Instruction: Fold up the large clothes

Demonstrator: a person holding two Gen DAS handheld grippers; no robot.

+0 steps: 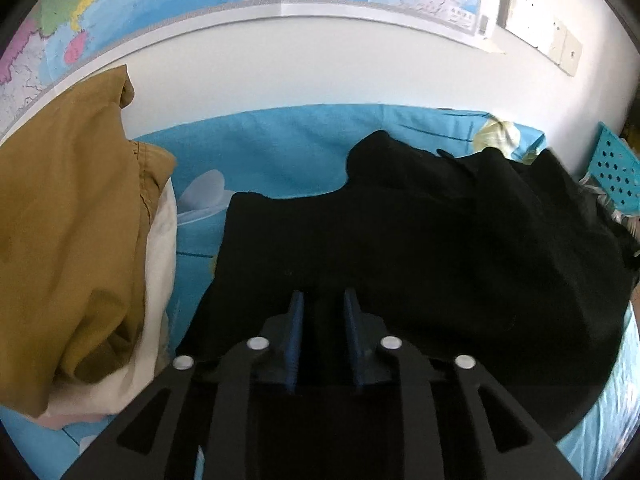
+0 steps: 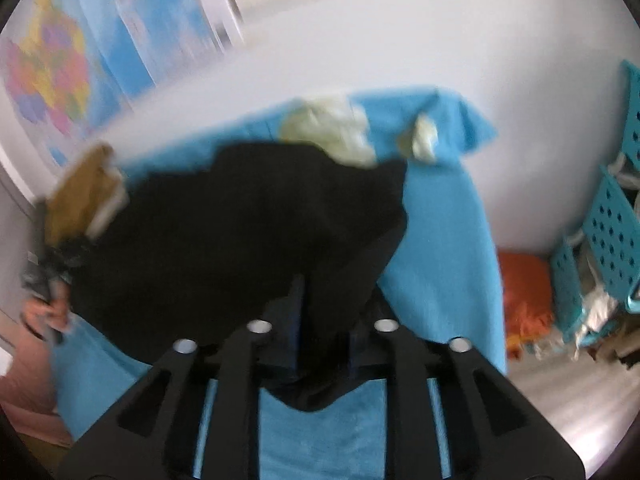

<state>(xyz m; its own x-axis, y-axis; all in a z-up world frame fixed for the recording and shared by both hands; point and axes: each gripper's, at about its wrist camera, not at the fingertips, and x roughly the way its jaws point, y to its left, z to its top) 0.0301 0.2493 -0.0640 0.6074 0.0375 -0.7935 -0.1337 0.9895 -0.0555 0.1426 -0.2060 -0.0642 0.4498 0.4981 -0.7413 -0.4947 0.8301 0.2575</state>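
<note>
A large black garment lies spread on a table covered with a blue cloth. My left gripper is shut on the near edge of the black garment, with cloth between its blue pads. In the right wrist view, which is blurred, the black garment hangs lifted from my right gripper, which is shut on a fold of it above the blue cloth.
A mustard-brown garment lies over a white one at the left. A pale yellow cloth sits at the table's far edge. Turquoise perforated baskets and an orange item stand to the right. Maps hang on the wall.
</note>
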